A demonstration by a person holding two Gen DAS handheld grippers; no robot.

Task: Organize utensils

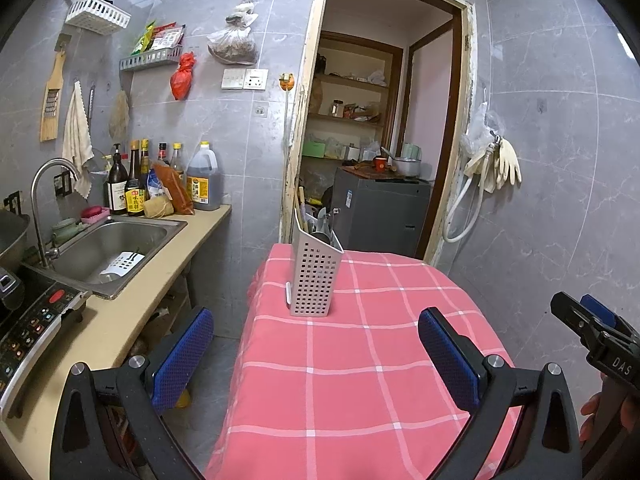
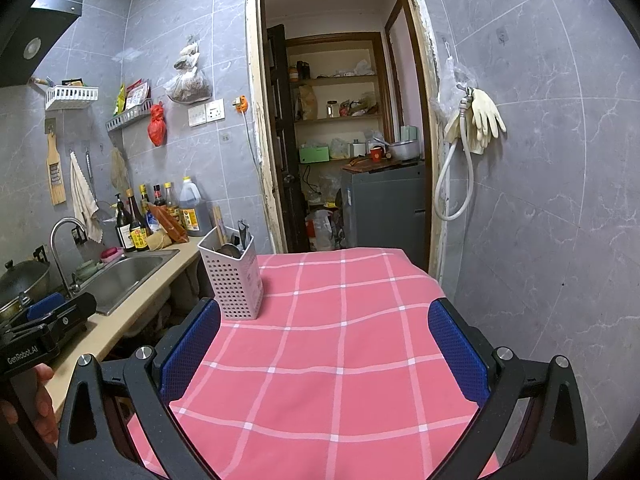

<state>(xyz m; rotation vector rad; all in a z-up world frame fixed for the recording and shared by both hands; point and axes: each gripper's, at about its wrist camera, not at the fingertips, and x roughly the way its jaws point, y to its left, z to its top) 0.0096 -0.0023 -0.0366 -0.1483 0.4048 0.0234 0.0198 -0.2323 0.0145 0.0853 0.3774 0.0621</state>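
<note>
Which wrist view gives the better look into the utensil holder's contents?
The right wrist view: the utensil holder shows its open top, with a ladle bowl and handles inside. The left wrist view shows the holder mostly from a perforated side, with contents only peeking over the rim.

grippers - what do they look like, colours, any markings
Both the left gripper and the right gripper have black plastic frames with silver pivot bolts and blue textured pads on the fingers. One body reads GenRobot.AI, the other DAS. No cables or sleeves show.
</note>
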